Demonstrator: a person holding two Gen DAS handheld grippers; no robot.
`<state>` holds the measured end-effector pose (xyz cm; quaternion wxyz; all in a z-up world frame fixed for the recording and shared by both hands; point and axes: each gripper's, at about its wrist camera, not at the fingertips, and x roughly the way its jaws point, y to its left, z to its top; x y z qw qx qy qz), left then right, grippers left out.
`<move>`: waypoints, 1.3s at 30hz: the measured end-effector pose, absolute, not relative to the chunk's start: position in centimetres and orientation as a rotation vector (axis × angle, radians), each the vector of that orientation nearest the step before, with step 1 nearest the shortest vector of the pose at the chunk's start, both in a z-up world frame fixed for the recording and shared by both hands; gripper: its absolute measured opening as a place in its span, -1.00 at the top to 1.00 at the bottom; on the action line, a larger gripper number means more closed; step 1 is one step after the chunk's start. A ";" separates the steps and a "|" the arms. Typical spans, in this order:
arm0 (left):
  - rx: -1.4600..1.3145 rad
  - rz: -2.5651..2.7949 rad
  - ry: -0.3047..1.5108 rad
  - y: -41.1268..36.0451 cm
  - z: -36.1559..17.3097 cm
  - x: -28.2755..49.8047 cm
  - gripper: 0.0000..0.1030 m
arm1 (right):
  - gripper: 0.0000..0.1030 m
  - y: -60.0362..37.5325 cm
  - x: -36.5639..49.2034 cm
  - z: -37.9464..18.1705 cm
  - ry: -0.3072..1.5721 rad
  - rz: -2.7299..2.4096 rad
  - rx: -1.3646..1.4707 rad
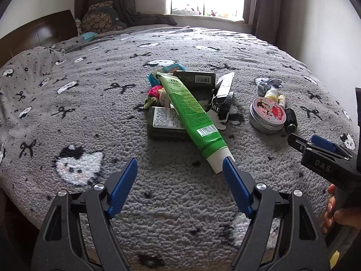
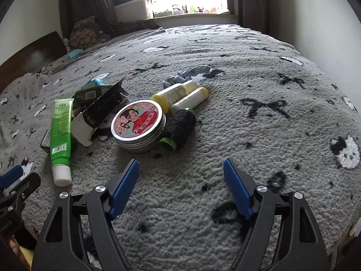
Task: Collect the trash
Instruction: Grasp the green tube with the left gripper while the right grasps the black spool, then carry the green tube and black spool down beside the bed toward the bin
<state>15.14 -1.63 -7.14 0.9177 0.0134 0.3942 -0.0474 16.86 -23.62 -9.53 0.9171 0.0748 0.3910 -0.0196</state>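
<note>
The trash lies in a loose heap on a bed covered by a grey fleece blanket [image 1: 180, 52] with black bows and white cat faces. The landmark is the green tube [image 1: 191, 113], which lies slanted with its white cap toward the cameras. Under the tube is a dark green box [image 1: 164, 124] with a white label, and behind the tube a second dark box [image 1: 198, 80] with a barcode. Just right of the tube lies a torn black carton [image 1: 222, 100]. Left of the tube there is a pink and green wrapper [image 1: 155, 94]. Farther right of the tube, well apart from it, stands a round tin [image 2: 137, 124] with a painted lid; a dark thread spool [image 2: 180, 126] and two yellow-capped bottles [image 2: 178, 94] lie beside the tin.

The left gripper [image 1: 180, 169] hangs near the cap of the tube, its blue pads apart and nothing between them. The right gripper [image 2: 181, 171] hangs in front of the tin, also open and empty.
</note>
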 end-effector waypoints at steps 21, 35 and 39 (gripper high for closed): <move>-0.055 -0.165 0.901 -4.1 -10.6 21.6 0.17 | 0.21 -24.2 22.5 -10.5 0.831 -0.067 0.114; -0.021 -0.183 0.894 -3.6 -10.0 18.0 0.40 | 0.49 -23.5 18.2 -9.9 0.824 -0.023 0.068; -0.005 -0.205 0.882 -3.6 -9.8 15.7 0.41 | 0.49 -23.2 16.2 -9.5 0.819 -0.016 0.047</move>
